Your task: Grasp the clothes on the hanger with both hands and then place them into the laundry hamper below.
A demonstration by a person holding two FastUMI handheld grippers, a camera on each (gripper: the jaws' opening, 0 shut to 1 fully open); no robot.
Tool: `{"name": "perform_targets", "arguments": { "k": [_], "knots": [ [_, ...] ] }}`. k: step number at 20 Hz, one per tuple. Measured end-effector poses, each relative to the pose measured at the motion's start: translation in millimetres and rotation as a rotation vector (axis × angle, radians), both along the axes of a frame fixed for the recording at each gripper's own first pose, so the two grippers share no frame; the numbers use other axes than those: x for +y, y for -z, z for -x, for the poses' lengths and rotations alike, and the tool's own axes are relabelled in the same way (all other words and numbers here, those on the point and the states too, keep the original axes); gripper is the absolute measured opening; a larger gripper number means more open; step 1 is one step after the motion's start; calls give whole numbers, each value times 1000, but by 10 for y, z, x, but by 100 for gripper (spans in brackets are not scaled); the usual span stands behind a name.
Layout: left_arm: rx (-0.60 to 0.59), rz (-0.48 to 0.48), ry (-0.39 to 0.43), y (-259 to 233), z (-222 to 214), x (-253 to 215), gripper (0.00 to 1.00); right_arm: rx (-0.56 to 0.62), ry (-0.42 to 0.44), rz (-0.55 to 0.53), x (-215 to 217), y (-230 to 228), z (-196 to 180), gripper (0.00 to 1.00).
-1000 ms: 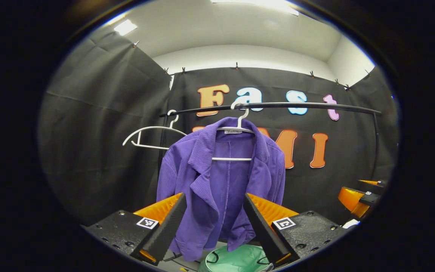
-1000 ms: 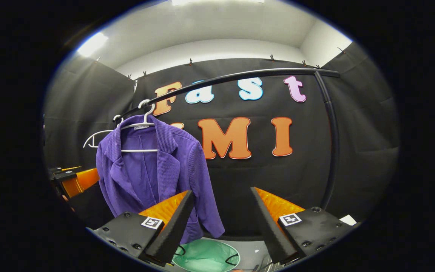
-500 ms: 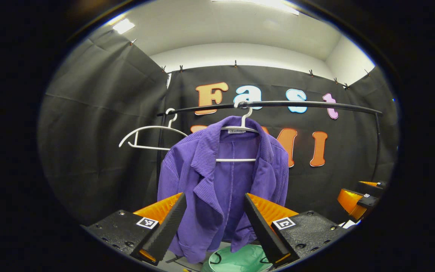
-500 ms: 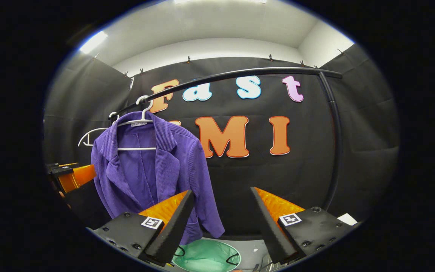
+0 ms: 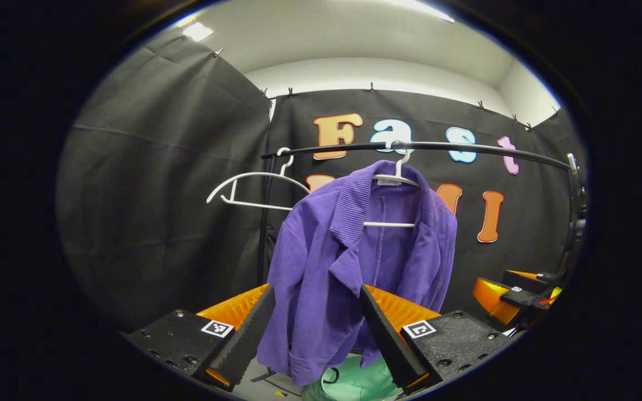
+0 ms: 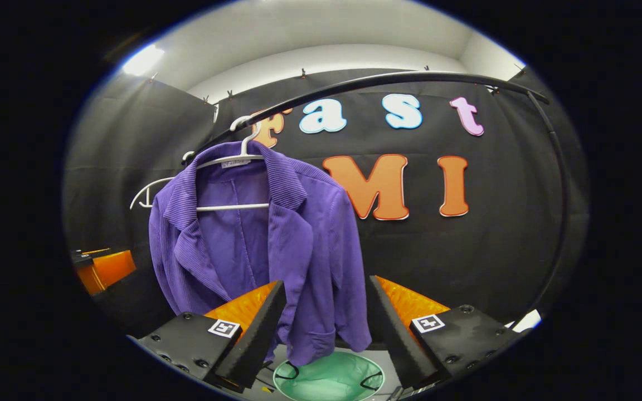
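Note:
A purple ribbed jacket (image 5: 349,262) hangs on a white hanger (image 5: 398,177) from the black rail (image 5: 466,148). In the right gripper view the jacket (image 6: 293,245) shows left of centre. The green laundry hamper (image 5: 354,384) stands on the floor under the jacket; its mesh mouth (image 6: 329,379) faces up. My left gripper (image 5: 316,289) is open, short of the jacket's lower front, holding nothing. My right gripper (image 6: 326,284) is open too, in line with the jacket's right hem and sleeve, not touching it. Each gripper shows in the other's view: the right (image 5: 507,292), the left (image 6: 101,267).
An empty white hanger (image 5: 251,186) hangs on the rail left of the jacket. The rail's upright post (image 6: 558,223) curves down on the right. Black cloth walls close in behind and on both sides.
Both grippers have come closer to the jacket, which looks larger. It has shifted right in both views, now centred between the right gripper's fingers. Both stay open.

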State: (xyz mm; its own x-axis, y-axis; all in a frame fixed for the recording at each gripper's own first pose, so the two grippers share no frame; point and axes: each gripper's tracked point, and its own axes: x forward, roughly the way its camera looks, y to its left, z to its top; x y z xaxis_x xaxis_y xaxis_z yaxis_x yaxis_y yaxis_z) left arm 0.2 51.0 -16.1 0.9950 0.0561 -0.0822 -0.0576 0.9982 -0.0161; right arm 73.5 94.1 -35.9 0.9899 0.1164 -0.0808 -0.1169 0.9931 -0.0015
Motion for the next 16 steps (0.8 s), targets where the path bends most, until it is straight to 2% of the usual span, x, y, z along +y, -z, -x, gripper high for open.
{"name": "perform_targets", "arguments": {
  "k": [1, 2, 4, 5, 6, 9, 10, 11, 15, 16],
  "knots": [
    [1, 0, -7, 8, 14, 39, 95, 6, -13, -4, 71, 12, -91, 97],
    [3, 1, -13, 19, 3, 78, 92, 9, -25, -7, 134, 31, -166, 97],
    [6, 1, -22, 36, 6, 145, 92, 15, -37, -11, 245, 72, -345, 97],
    [6, 0, -27, 43, 7, 176, 92, 16, -47, -7, 317, 89, -428, 90],
    [6, 0, -30, 44, 17, 200, 95, 18, -56, 10, 381, 101, -525, 96],
    [13, 0, -36, 67, 13, 248, 92, -1, -58, 58, 493, 79, -786, 96],
    [15, -1, -38, 79, 6, 264, 92, 0, -56, 58, 524, 82, -867, 90],
    [19, -3, -40, 91, -8, 268, 92, 5, -61, 49, 567, 94, -938, 96],
    [44, -12, -33, 169, -47, 250, 95, 32, -59, 30, 659, 183, -1170, 96],
    [42, -6, -28, 173, -77, 213, 95, 36, -60, 40, 668, 209, -1205, 89]
  ]
}}
